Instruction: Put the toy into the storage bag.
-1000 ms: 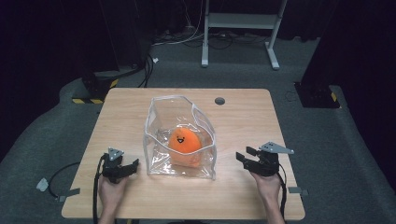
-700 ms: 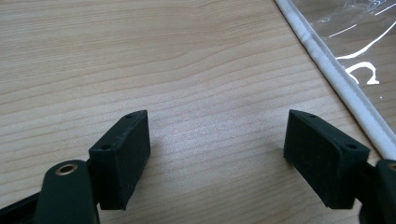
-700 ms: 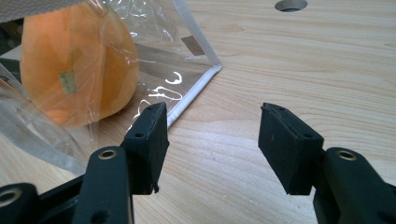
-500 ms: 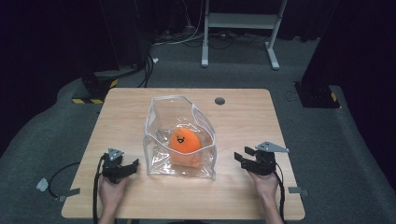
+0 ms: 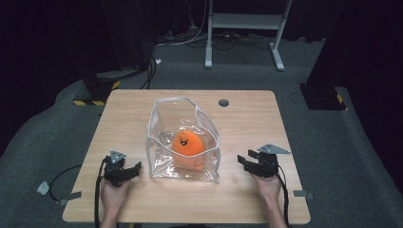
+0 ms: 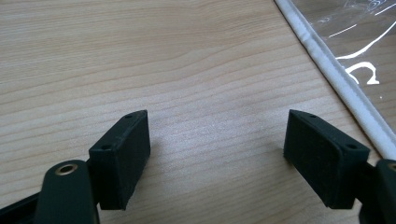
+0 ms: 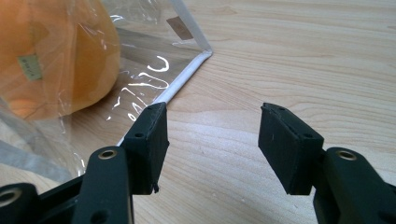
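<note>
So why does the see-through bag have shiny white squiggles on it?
That's glare: in the right gripper view, light bounces off the clear plastic bag beside the orange plush toy; the left gripper view catches streaks too; in the high view the room behind the table is dark.

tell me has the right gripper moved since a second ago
Barely. The right gripper has edged slightly toward the bag and the table's near edge; its fingers are open and empty.

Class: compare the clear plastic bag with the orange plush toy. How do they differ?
The clear plastic bag is see-through with white edging; the orange plush toy is opaque with a smiling face. The bag encloses; the toy sits inside it. The bag is larger and open-topped. Both rest mid-table, between the grippers.
</note>
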The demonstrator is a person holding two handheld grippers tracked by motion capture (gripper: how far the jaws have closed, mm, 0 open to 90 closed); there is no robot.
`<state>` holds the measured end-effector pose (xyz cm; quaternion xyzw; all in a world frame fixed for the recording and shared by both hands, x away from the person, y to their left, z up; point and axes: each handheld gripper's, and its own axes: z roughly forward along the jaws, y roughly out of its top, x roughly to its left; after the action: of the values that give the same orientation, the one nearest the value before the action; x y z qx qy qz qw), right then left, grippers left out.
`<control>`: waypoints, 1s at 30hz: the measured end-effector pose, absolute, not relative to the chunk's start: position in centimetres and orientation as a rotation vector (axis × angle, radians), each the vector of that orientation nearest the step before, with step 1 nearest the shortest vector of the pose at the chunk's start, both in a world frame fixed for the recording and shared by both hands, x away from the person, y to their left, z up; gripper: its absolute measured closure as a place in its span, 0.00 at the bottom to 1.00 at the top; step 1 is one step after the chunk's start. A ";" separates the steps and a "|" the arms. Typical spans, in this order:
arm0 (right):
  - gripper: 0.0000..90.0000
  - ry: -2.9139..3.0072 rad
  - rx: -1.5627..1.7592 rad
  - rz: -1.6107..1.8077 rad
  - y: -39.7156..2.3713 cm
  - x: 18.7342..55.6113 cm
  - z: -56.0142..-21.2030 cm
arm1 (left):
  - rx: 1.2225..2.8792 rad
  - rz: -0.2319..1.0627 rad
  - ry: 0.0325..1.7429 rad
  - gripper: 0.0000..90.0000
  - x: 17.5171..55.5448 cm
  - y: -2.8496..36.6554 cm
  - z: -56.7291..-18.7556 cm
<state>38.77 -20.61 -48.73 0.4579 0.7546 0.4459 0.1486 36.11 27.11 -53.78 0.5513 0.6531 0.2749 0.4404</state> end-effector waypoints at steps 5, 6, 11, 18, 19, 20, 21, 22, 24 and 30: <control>0.47 2.175 1.323 1.260 -20.5 39.0 -49.1 | 1.376 0.682 1.621 0.25 36.1 27.1 -53.8; 0.47 2.175 1.326 1.257 -20.5 39.0 -49.2 | 1.376 0.682 1.621 0.25 36.1 27.1 -53.8; 0.47 2.185 1.334 1.230 -20.4 39.2 -49.7 | 1.369 0.683 1.622 0.25 36.1 27.1 -53.8; 0.47 2.197 1.340 1.191 -20.2 39.5 -50.4 | 1.375 0.682 1.622 0.25 36.1 27.1 -53.8; 0.47 2.200 1.337 1.188 -20.2 39.5 -50.5 | 1.370 0.683 1.622 0.25 36.1 27.1 -53.8; 0.47 2.202 1.338 1.179 -20.1 39.6 -50.6 | 1.371 0.683 1.622 0.25 36.1 27.1 -53.8; 0.47 2.204 1.338 1.172 -20.1 39.6 -50.7 | 1.369 0.683 1.622 0.25 36.1 27.1 -53.8; 0.47 2.205 1.337 1.165 -20.0 39.6 -50.8 | 1.369 0.683 1.622 0.25 36.1 27.1 -53.8; 0.47 2.208 1.337 1.153 -20.0 39.7 -50.9 | 1.375 0.682 1.622 0.25 36.1 27.1 -53.8; 0.47 2.212 1.332 1.124 -19.8 39.8 -51.1 | 1.375 0.682 1.622 0.25 36.1 27.1 -53.8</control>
<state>39.81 -19.83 -51.15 0.4667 0.7751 0.3939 0.1619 36.09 27.13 -53.77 0.5533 0.6526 0.2745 0.4389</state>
